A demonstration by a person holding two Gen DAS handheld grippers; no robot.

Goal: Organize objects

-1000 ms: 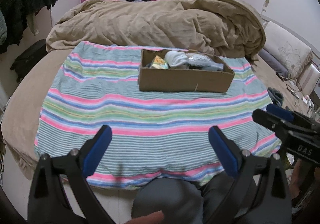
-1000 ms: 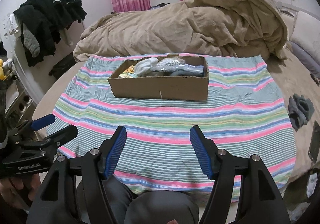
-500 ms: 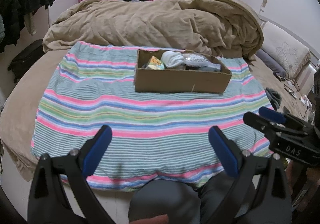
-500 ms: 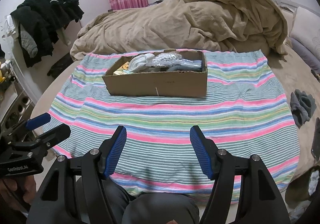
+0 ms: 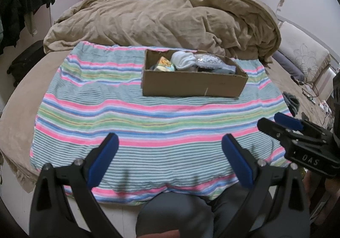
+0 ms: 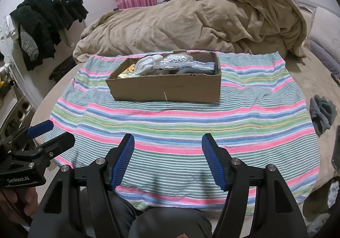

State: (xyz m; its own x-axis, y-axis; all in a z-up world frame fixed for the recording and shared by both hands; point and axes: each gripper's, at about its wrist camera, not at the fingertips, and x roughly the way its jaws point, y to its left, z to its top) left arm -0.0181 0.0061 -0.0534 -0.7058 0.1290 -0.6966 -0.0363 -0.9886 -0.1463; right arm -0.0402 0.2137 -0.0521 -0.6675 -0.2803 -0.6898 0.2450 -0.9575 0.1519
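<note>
A cardboard box (image 5: pixel 194 84) (image 6: pixel 167 88) stands on the striped cloth (image 5: pixel 127 114) (image 6: pixel 191 119) on the bed. It holds white rolled socks (image 5: pixel 182 60) (image 6: pixel 148 64), a clear bag of white beads (image 5: pixel 209 60) (image 6: pixel 176 60), a yellow printed packet (image 5: pixel 164 64) (image 6: pixel 128 72) and dark items. My left gripper (image 5: pixel 170 153) is open and empty over the cloth's near edge. My right gripper (image 6: pixel 167 153) is open and empty there too. Each also shows in the other's view, the right (image 5: pixel 282 125) and the left (image 6: pixel 51 138).
A crumpled tan duvet (image 5: pixel 165 23) (image 6: pixel 201 23) lies behind the box. A grey sock (image 6: pixel 322 111) (image 5: pixel 292 102) lies right of the cloth. Dark clothes (image 6: pixel 46 19) hang at the left. My knees (image 5: pixel 176 214) are at the bed's near edge.
Both grippers have moved slightly toward the bed; the box and cloth look a little nearer and lower. Both stay open and empty.
</note>
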